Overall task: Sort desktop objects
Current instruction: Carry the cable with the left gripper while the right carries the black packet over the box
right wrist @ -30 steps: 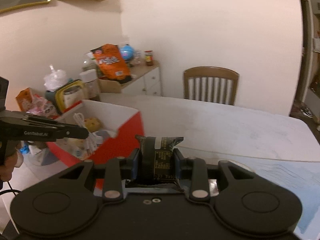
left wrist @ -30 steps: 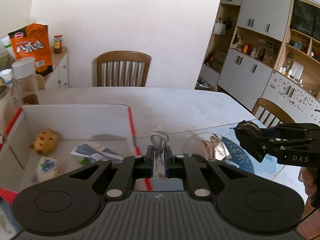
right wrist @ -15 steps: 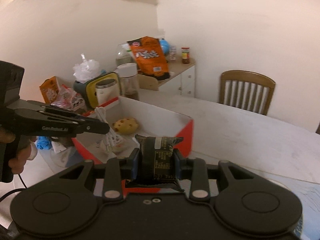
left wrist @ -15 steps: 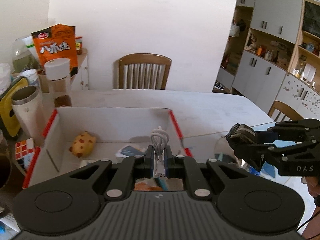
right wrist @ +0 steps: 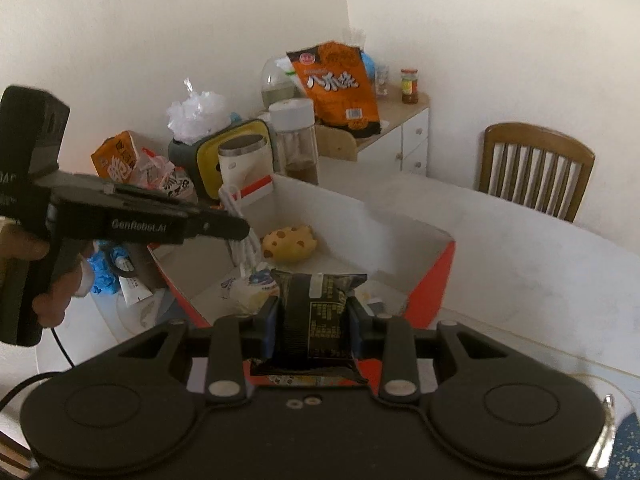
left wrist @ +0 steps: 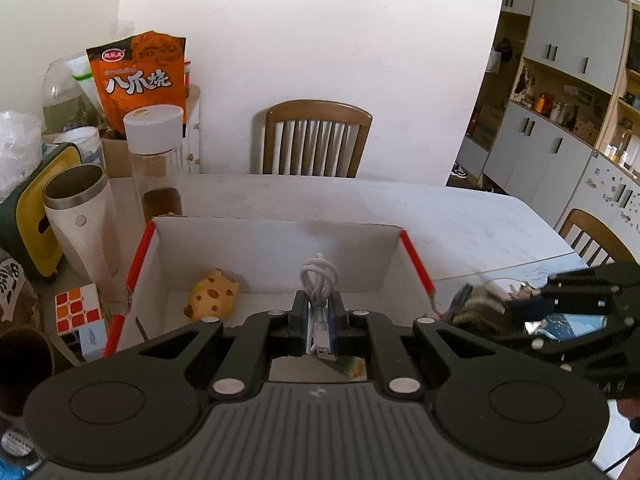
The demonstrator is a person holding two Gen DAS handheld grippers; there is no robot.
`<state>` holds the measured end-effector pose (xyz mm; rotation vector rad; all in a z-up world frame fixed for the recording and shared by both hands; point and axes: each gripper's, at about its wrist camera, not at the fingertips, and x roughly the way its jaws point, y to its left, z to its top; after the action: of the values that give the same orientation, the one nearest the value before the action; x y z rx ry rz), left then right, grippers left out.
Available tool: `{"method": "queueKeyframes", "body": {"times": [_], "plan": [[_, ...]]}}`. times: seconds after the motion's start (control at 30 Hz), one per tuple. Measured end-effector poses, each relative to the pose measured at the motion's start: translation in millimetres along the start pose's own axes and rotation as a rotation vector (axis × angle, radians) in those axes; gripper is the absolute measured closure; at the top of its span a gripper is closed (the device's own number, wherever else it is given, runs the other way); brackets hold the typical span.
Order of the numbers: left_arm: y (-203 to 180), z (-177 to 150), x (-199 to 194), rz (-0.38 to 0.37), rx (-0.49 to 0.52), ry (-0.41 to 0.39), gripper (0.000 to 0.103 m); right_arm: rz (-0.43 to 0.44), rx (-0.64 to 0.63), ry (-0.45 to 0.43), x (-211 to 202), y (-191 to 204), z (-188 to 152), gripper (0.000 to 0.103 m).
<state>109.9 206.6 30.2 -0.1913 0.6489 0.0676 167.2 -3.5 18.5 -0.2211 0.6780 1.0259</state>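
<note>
Cable sits pinched in my closed left gripper; my right gripper clamps a dark packet, box at twelve o'clock.

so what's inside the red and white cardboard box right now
Inside the red and white cardboard box lie a yellow cheese-shaped squishy toy, a pale round wrapped bun and some flat packets. The black snack packet held in front hides part of the floor.
</note>
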Motion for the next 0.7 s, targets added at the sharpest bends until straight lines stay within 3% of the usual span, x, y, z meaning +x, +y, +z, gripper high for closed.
{"method": "queueKeyframes", "body": {"times": [0.7], "plan": [[33, 22, 75, 0.012, 0.061, 0.112, 0.094, 0.074, -0.058, 0.160, 88, 20, 19, 0.070]]}}
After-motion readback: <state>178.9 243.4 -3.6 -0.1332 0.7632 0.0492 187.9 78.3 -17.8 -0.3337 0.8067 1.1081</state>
